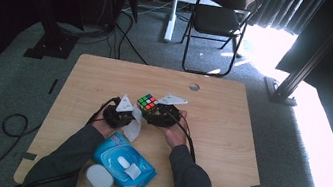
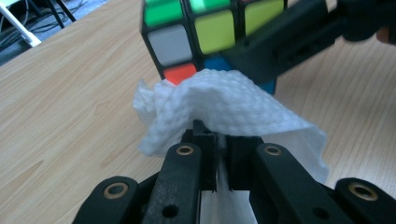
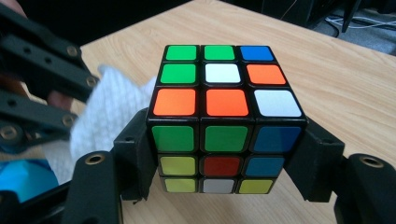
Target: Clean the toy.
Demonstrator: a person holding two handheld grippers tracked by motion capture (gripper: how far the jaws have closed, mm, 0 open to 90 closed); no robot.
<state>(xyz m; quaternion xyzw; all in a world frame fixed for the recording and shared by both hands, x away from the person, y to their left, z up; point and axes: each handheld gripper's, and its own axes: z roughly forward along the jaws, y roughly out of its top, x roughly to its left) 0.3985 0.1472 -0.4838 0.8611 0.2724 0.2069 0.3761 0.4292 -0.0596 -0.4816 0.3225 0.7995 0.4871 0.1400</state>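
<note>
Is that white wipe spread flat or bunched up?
Bunched up. The white wipe is pinched between the left tool's shut jaws, its loose folds draping against the puzzle cube.

Both forearms in from bottom, dark sleeves, hands close together mid-table. Left gripper (image 1: pixel 127 113): jaws pinched nearly together, clamping white wipe (image 2: pixel 224 109). Right gripper (image 1: pixel 157 113): jaws half spread, pads pressed on cube (image 3: pixel 224 116) sides.
</note>
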